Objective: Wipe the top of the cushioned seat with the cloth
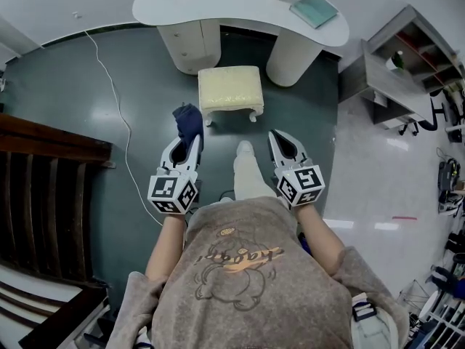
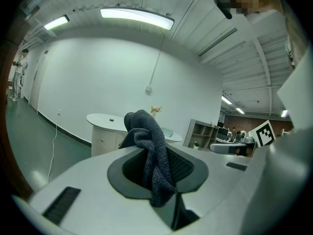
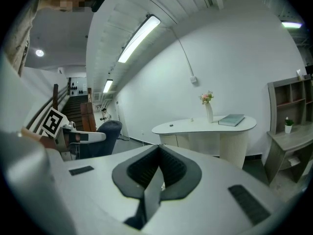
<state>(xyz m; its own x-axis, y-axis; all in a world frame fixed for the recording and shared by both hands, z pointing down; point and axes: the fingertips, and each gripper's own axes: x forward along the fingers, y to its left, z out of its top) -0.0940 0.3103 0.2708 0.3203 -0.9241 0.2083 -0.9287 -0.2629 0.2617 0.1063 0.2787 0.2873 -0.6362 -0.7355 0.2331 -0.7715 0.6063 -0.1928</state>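
The cream cushioned seat (image 1: 230, 87) is a small stool standing on the dark floor in front of the white desk (image 1: 218, 9). My left gripper (image 1: 186, 141) is shut on the dark blue cloth (image 1: 188, 121), held in the air short of the seat's near left corner. In the left gripper view the cloth (image 2: 152, 155) hangs bunched between the closed jaws of that gripper (image 2: 157, 150). My right gripper (image 1: 282, 141) hovers near the seat's right side, shut with nothing in it. In its own view the right gripper (image 3: 159, 154) has its jaws pressed together.
A teal book (image 1: 314, 10) lies on the desk. Grey shelves (image 1: 407, 71) stand at the right, a dark wooden staircase (image 1: 43, 195) at the left. A white cable (image 1: 120, 115) trails over the floor. The person's leg (image 1: 248, 171) reaches forward between the grippers.
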